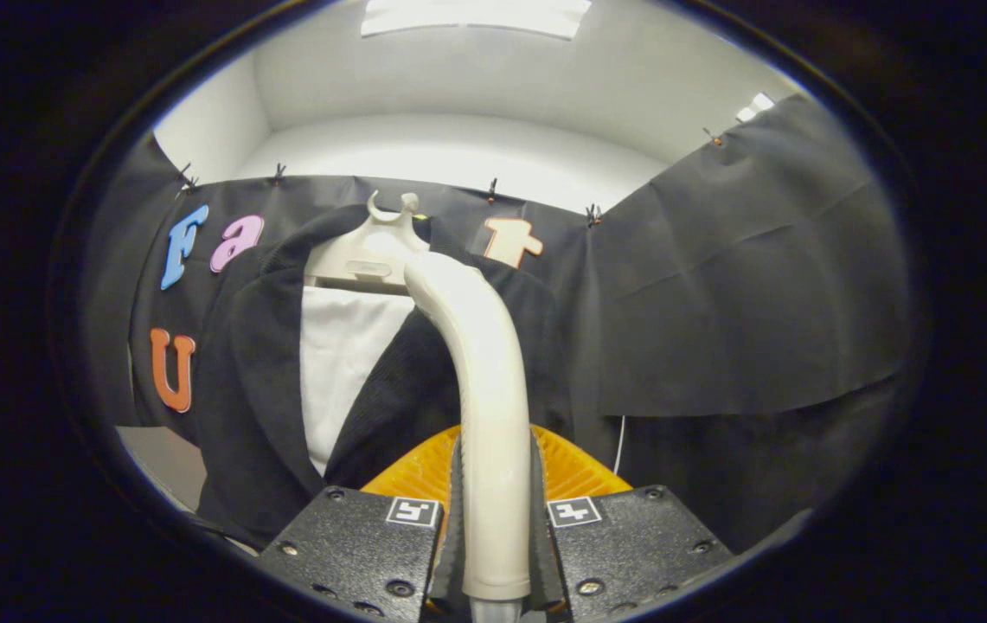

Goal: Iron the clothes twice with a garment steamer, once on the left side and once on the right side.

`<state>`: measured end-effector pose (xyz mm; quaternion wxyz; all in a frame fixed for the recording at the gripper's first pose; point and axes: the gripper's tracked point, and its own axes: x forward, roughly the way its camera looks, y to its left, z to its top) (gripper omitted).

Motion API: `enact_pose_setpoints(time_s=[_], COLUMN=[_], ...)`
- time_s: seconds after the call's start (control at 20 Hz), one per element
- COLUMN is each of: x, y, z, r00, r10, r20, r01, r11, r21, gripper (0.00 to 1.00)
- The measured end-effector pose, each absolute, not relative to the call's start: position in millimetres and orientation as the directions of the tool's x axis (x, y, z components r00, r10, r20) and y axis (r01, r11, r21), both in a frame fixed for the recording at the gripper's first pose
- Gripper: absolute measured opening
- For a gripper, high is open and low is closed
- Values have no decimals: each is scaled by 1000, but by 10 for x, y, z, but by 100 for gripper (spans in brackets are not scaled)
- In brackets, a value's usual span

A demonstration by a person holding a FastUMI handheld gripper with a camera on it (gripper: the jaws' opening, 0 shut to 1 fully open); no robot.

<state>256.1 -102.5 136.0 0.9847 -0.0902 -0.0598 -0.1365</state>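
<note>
Gripper view: I see my gripper [493, 528] pinching the garment steamer [480, 381] handle, its head against the dark jacket [259, 381].

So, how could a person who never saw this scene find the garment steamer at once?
Find the dark jacket on the pale hanger against the booth's black wall. Before it, the gripper is shut on the garment steamer. It is the only long, curved, cream-coloured handle.

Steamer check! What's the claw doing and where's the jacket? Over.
Claw shut on steamer handle. Steamer head up near the hanger, against the dark jacket over its white shirt. Nothing in the way.
</note>
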Motion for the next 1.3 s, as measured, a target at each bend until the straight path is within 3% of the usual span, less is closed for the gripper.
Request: enact_pose_setpoints(time_s=[1.3], x=[1954], y=[-1331], z=[60], r00=[930], r10=[-349], r20=[-114], r01=[304], r11=[906], r21=[-295], gripper=[33])
